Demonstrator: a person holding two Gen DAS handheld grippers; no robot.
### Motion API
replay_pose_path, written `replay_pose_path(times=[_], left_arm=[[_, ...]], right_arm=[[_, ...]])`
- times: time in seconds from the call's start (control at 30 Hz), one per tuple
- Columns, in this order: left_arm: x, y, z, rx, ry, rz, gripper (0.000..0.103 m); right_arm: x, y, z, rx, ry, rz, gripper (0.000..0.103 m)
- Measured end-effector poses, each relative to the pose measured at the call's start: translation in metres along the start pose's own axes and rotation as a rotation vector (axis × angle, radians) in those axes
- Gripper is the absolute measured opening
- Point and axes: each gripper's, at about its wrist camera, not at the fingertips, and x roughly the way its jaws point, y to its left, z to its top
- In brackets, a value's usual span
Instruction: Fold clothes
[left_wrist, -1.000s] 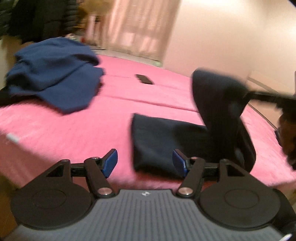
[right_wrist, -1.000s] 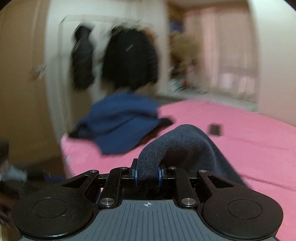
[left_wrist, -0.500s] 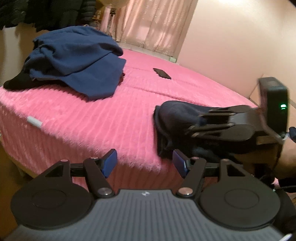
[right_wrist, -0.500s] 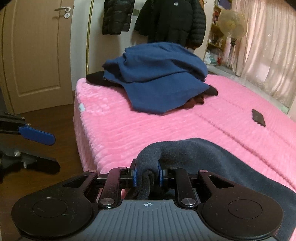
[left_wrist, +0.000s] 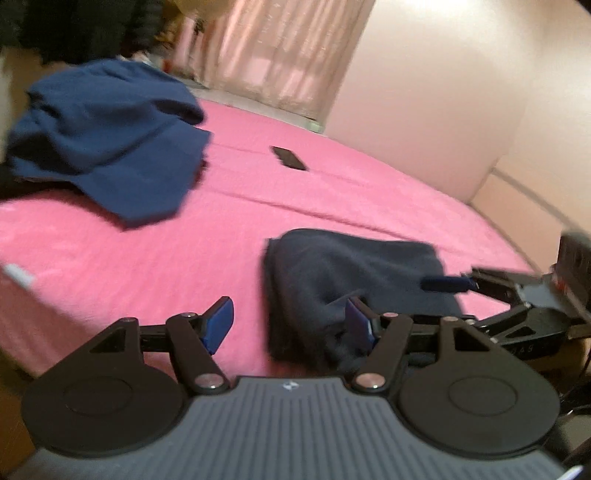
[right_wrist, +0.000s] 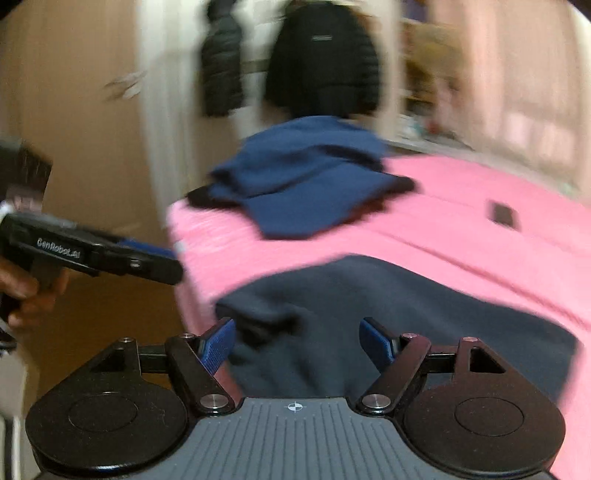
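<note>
The dark navy garment (right_wrist: 369, 314) lies on the pink bed (right_wrist: 461, 236) directly ahead of my right claw (right_wrist: 297, 341), doubled over on itself near the mattress's front edge, with one lumpy roll of cloth just beyond my left-hand pad. I judge it sits that close to the edge so both tools can reach it without stretching. My right claw stands wide open with nothing between its blue pads; the cloth lies beyond and below them, not pinched.

From my left claw (left_wrist: 291, 321), the same garment (left_wrist: 351, 280) lies ahead and to the right, its near edge passing behind my right-hand pad. This claw is also spread wide and grips nothing. The right tool (left_wrist: 517, 295) comes in from the right of it, its tip over the garment's far side.

Farther out, ahead and to the left of my left claw, a heap of blue clothing (left_wrist: 107, 140) rests near the bed's far corner, apart from the dark piece, with something black showing under it. I read that as a pile kept separate, though whether waiting or done I cannot tell. A small dark flat object (left_wrist: 288, 158), perhaps a phone, lies straight ahead, well beyond.

By count: two claws, one dark garment, one blue heap, one flat object, and two dark jackets (right_wrist: 321, 62) hanging on the wall.
</note>
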Motion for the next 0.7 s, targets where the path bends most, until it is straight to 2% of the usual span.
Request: replay_pose_path(times=[0.17, 0.27, 0.3, 0.37, 0.43, 0.57, 0.7], left_arm=[[0.053, 0.006, 0.038, -0.032, 0.116, -0.116, 0.063], [0.092, 0.016, 0.062, -0.033, 0.189, -0.148, 0.063], [0.105, 0.020, 0.069, -0.041, 0.213, -0.156, 0.063], [0.131, 0.028, 0.080, -0.065, 0.263, -0.169, 0.063], [0.136, 0.026, 0.085, -0.027, 0.255, -0.188, 0.061], [0.132, 0.013, 0.089, 0.088, 0.202, -0.229, 0.044], [0.127, 0.001, 0.094, 0.203, 0.149, -0.270, 0.016]], right_arm=[[-0.042, -0.062, -0.017, 0.181, -0.029, -0.153, 0.077], [-0.056, -0.089, -0.023, 0.254, -0.042, -0.207, 0.078], [-0.059, -0.098, -0.025, 0.279, -0.050, -0.219, 0.080], [-0.063, -0.116, -0.027, 0.336, -0.076, -0.229, 0.094], [-0.064, -0.134, -0.028, 0.399, -0.095, -0.225, 0.095], [-0.052, -0.172, -0.028, 0.521, -0.080, -0.191, 0.095], [-0.033, -0.193, -0.031, 0.593, -0.048, -0.150, 0.095]])
